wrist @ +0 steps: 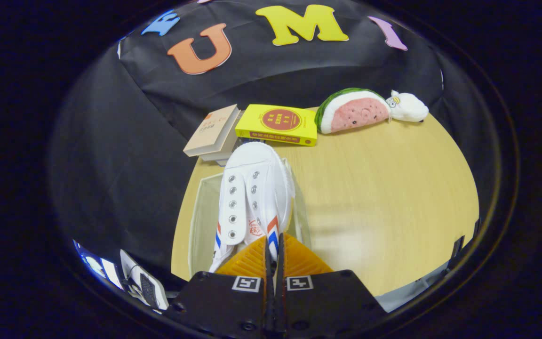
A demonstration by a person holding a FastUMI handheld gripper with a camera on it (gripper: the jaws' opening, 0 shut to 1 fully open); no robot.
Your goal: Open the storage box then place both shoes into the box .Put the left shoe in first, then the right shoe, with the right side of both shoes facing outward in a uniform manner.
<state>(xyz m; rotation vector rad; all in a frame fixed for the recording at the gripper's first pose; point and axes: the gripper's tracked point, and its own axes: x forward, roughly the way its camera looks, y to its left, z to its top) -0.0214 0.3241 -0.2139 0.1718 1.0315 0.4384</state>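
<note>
my hand-held gripper (274, 249) is clenched on the heel edge of the white shoe (254, 193), both fingers pinching it, toe pointing away over the open clear storage box (200, 212) on the bench (384, 188). i judge this a lowering step: keep the shoe level, clear the box walls, settle the sole flat before letting go, striped side facing outward.

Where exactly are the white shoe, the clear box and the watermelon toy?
white shoe (252, 188): gripper view, on the laced upper, just ahead of the fingers.
clear storage box (201, 221): gripper view, on its near-side wall beside the shoe.
watermelon plush (353, 113): gripper view, on its pink face.
gripper (274, 249): closed on the shoe's heel edge.
</note>
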